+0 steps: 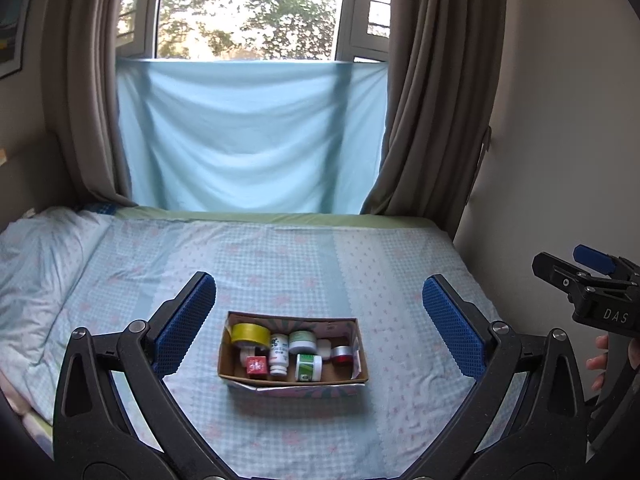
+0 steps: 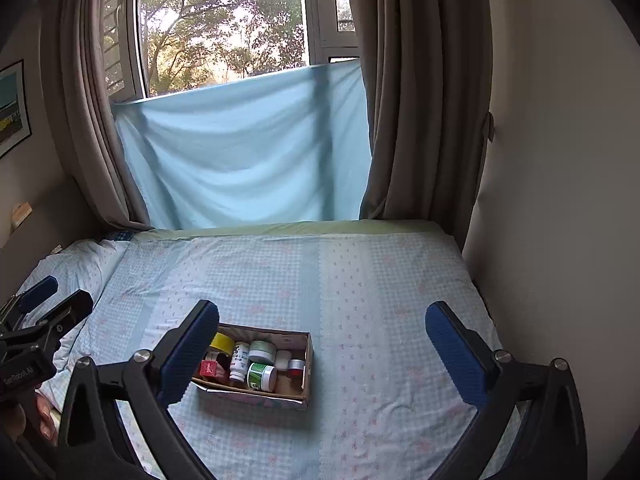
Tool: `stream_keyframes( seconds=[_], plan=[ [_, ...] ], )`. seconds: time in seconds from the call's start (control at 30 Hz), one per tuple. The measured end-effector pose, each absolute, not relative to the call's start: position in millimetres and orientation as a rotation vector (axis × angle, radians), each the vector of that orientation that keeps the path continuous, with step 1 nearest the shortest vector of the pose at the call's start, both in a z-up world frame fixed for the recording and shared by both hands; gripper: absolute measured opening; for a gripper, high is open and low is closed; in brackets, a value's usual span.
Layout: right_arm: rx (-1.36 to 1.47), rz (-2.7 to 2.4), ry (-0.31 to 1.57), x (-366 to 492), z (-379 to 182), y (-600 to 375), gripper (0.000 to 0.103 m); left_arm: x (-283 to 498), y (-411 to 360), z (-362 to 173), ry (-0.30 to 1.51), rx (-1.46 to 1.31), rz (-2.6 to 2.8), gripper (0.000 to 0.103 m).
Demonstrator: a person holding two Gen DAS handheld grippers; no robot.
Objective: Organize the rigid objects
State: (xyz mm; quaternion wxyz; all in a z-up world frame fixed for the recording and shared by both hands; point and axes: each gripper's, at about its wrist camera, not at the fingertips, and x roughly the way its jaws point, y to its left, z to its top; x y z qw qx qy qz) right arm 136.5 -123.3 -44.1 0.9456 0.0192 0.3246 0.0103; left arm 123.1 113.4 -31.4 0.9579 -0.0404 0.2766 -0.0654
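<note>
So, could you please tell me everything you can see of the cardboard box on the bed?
The cardboard box is a shallow, open-topped tray of plain brown card, its outer walls covered in pale patterned paper. It sits flat on the checked bedsheet, ahead of both open grippers, neither touching it. Inside are a yellow tape roll, a white bottle, two green-labelled jars, a red cube and a small silver-and-red tin.

Cardboard box (image 2: 307, 364) (full of small containers) sits on the bed (image 2: 380, 300).
</note>
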Motion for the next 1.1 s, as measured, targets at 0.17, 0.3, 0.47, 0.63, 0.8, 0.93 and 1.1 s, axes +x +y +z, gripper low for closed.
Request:
stream_keyframes(
  seconds=[0.17, 0.3, 0.47, 0.63, 0.8, 0.93, 1.1],
  plan=[
    [0.028, 0.016, 0.646, 116, -50, -135, 0.103, 100, 98, -31, 0.533, -0.108, -0.134, 0.103],
    [0.011, -0.002, 0.607, 102, -46, -142, 0.103, 86, 88, -29, 0.497, -0.056, -0.098, 0.103],
    [0.01, -0.018, 0.579, 94, -41, -148, 0.103, 79, 82, -27, 0.488, -0.053, -0.102, 0.103],
    [0.011, -0.024, 0.564, 92, -40, -150, 0.103, 78, 78, -24, 0.474, -0.022, -0.095, 0.103],
    [0.011, -0.022, 0.559, 93, -39, -150, 0.103, 80, 76, -22, 0.475, -0.014, -0.092, 0.103],
    [0.005, -0.023, 0.558, 94, -39, -149, 0.103, 81, 77, -23, 0.472, -0.013, -0.087, 0.103],
    [-0.001, -0.022, 0.56, 95, -39, -146, 0.103, 82, 79, -24, 0.468, -0.018, -0.078, 0.103]
  ],
)
